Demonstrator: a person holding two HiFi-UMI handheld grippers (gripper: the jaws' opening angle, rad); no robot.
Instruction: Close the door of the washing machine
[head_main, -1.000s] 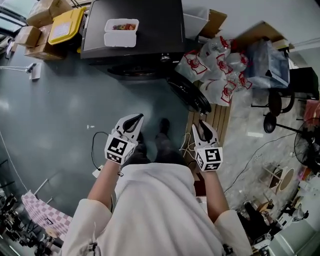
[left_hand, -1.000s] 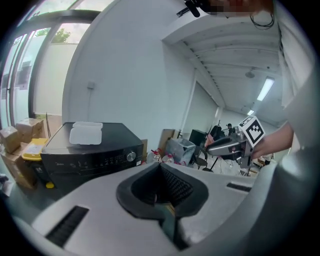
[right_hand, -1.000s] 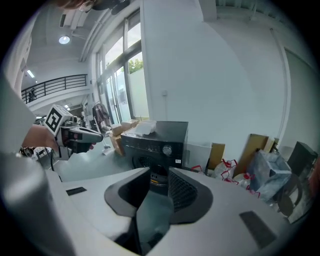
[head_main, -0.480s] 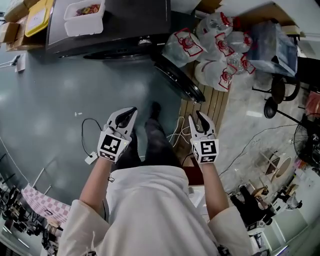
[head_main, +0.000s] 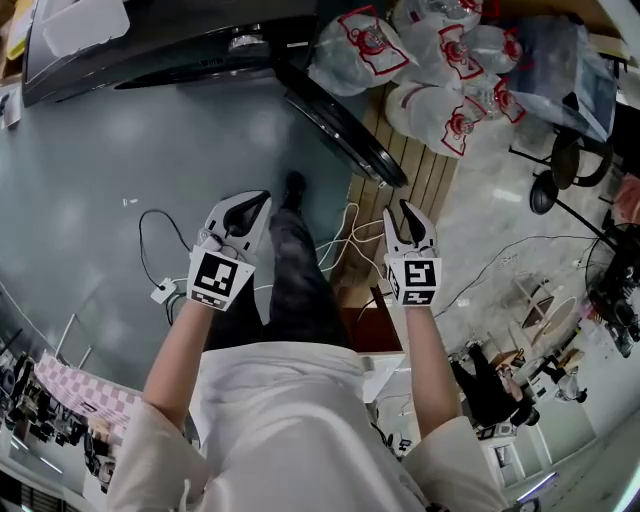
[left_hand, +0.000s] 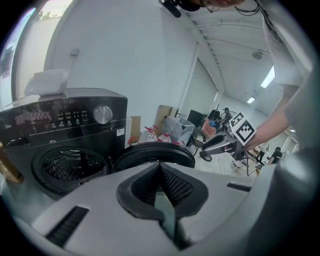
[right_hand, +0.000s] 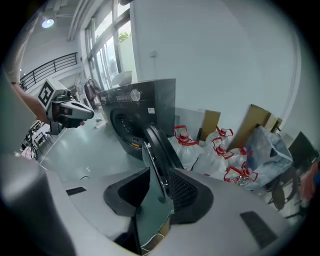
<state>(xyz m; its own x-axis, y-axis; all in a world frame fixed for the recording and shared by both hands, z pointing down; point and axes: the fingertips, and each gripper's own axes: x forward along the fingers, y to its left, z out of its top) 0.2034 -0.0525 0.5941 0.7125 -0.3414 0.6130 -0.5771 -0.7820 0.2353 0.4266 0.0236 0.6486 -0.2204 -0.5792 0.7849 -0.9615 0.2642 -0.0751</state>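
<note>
The door (head_main: 345, 130) of the washing machine (head_main: 200, 40) stands open at upper middle, so I aim my right tool (head_main: 408, 208) at it, spread and empty. My left tool (head_main: 258, 202) is pressed together on nothing.

White red-printed bags (head_main: 440, 112) sit near a slatted wooden pallet (head_main: 428, 185).
</note>
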